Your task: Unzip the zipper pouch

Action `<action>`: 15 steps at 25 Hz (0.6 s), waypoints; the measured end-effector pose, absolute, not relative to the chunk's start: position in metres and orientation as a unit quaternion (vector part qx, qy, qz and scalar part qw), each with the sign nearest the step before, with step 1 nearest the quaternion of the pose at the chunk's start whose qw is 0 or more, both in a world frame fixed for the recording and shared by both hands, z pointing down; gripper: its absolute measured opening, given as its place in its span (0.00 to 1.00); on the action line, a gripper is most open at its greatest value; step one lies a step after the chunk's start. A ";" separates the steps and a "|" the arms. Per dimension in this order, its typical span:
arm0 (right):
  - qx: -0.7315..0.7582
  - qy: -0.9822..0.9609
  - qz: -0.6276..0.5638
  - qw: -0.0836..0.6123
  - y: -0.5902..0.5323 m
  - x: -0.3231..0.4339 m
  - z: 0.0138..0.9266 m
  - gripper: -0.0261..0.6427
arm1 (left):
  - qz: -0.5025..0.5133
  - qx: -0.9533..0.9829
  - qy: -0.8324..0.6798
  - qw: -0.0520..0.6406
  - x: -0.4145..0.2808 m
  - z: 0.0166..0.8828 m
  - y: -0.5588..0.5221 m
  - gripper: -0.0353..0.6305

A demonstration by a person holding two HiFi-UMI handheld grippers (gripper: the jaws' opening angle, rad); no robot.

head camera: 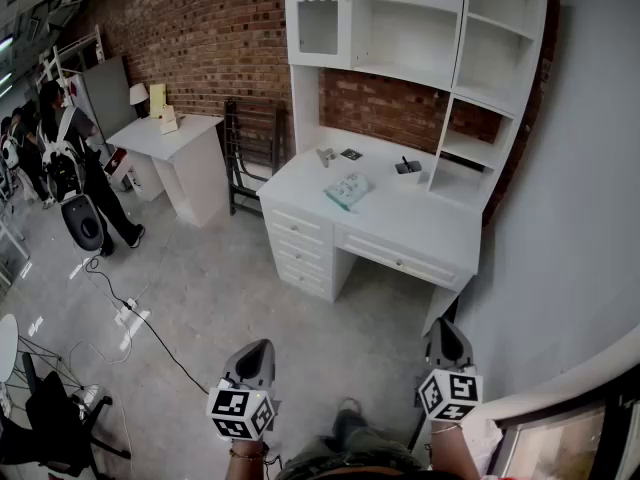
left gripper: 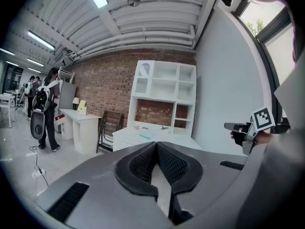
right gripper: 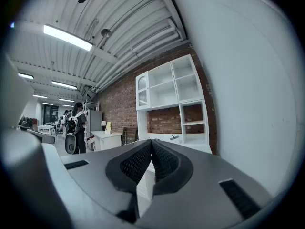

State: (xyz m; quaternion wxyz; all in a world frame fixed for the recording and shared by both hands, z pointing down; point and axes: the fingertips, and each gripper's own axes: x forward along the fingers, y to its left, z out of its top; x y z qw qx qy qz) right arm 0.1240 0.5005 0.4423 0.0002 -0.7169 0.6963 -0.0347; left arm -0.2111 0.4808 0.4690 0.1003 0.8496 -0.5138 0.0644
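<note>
The zipper pouch (head camera: 348, 190), a pale teal packet, lies flat on the top of the white desk (head camera: 405, 226), towards its left half and well away from both claws. It is too small in every view to tell whether its zip is closed. At the far left of the room a person with a backpack (head camera: 72, 163) stands on the grey floor, and just right of them is a small white side table (head camera: 165, 138) against the brick wall (head camera: 200, 28). A dark folded frame (head camera: 250, 153) leans between that table and the desk. On the desk, behind the pouch, sit a couple of small items, and a small dark object (head camera: 407, 167) sits further right, under the white shelf unit (head camera: 410, 28) that rises from the desk's back edge. Near the bottom of the head view, the left gripper (head camera: 257, 345) is held out over bare floor, its jaws pressed together with nothing between them. To its right, the right gripper (head camera: 443, 324) is held near the grey wall, its jaws likewise closed tight on nothing. By my reading the task has not begun: no claw is near the pouch. All of it is left to do: walk up to the desk, steady the pouch with one claw, pinch the pull tab with the other and draw it along.
</note>
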 end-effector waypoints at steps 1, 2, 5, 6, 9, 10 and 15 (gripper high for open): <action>-0.718 0.696 -0.033 -0.002 0.499 0.125 0.443 0.04 | 0.065 0.850 -0.514 0.100 -0.211 0.469 0.479 0.05; -0.718 0.695 -0.032 -0.004 0.498 0.125 0.443 0.04 | 0.064 0.849 -0.514 0.099 -0.211 0.469 0.478 0.05; -0.719 0.694 -0.031 -0.007 0.492 0.126 0.443 0.04 | 0.063 0.850 -0.514 0.094 -0.211 0.466 0.472 0.05; -0.719 0.694 -0.031 -0.008 0.491 0.127 0.443 0.04 | 0.062 0.851 -0.513 0.092 -0.210 0.465 0.470 0.05; -0.720 0.693 -0.029 -0.013 0.485 0.130 0.443 0.04 | 0.060 0.851 -0.514 0.089 -0.209 0.463 0.465 0.05; -0.720 0.694 -0.028 -0.014 0.482 0.130 0.443 0.04 | 0.060 0.850 -0.515 0.089 -0.209 0.463 0.464 0.05; -0.718 0.696 -0.026 -0.005 0.470 0.132 0.444 0.04 | 0.054 0.850 -0.516 0.091 -0.205 0.466 0.451 0.05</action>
